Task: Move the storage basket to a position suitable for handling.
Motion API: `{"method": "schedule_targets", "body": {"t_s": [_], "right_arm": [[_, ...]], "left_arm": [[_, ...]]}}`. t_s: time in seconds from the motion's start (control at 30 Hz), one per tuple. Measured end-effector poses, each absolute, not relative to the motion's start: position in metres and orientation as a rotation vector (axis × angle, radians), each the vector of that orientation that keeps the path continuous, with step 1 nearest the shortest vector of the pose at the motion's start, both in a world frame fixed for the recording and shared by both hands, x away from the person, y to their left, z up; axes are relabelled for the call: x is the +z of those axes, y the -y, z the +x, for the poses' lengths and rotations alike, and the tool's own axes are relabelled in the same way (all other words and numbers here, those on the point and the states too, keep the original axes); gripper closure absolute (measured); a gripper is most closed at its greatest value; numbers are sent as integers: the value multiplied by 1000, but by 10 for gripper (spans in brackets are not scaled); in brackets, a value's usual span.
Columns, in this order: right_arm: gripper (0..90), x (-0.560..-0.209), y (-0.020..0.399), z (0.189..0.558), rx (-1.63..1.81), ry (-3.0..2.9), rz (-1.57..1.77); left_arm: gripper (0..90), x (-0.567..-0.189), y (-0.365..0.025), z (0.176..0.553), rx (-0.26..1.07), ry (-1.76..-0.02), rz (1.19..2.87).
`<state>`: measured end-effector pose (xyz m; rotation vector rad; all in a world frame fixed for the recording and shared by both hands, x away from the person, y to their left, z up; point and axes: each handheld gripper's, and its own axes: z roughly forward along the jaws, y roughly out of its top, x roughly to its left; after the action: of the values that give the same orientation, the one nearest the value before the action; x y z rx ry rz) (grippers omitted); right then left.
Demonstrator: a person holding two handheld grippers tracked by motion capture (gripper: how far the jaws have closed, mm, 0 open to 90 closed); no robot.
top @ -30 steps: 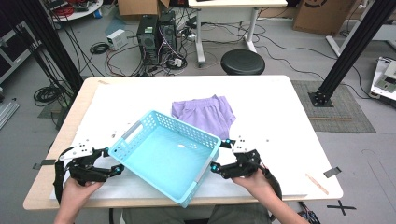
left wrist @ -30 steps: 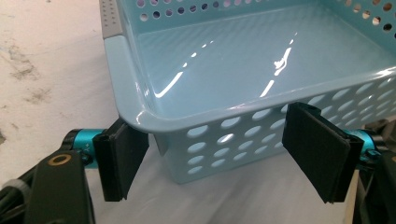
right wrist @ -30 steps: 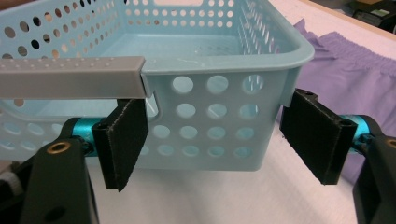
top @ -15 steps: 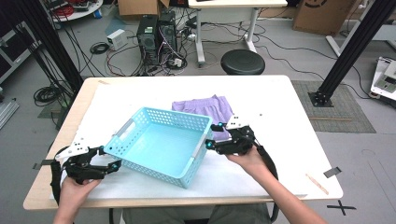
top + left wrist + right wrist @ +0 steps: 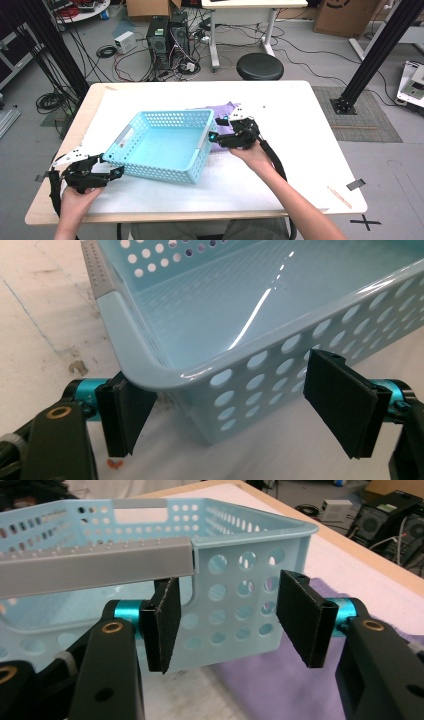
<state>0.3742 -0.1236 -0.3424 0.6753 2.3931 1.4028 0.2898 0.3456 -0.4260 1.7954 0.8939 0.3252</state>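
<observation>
One basket [image 5: 165, 142], one purple cloth [image 5: 225, 111], two grippers.

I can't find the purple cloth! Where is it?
In the high view the purple cloth lies flat on the white table, tucked behind the blue basket's far right corner, beside the right tongs.

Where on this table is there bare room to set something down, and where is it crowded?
Free: the wide white stretch right of the purple cloth out to the table edge, the far strip behind the light-blue basket, and the near strip between the forearms. Crowded: the middle, where the basket's corner lies over the cloth with the right hand-held gripper beside it.
</observation>
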Motion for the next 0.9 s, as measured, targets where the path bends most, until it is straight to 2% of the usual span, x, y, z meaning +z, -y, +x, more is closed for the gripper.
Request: {"method": "schedule_targets", "body": {"t_s": [0.17,0.3,0.37,0.43,0.47,0.57,0.73,0.9], "right_arm": [[504,-343,132,393,1360,-2379,740],[540,-357,150,408,1289,-2369,815],[529,-369,158,415,1259,-2365,870],[483,-380,162,421,1197,-2368,927],[459,-389,164,426,1164,-2386,973],[397,-405,170,429,1108,-2404,1043],[366,-413,186,419,1079,-2373,1080],[344,-409,203,388,1173,-2314,1025]], "left_arm": [[216,-426,-326,306,322,-896,1828],[221,-427,-304,322,327,-900,1867],[251,-426,-298,325,347,-885,1857],[310,-426,-294,325,371,-867,1846],[312,-426,-292,324,383,-863,1846],[304,-427,-286,322,409,-843,1854],[254,-429,-285,322,393,-862,1862],[254,-432,-287,321,401,-842,1888]]}}
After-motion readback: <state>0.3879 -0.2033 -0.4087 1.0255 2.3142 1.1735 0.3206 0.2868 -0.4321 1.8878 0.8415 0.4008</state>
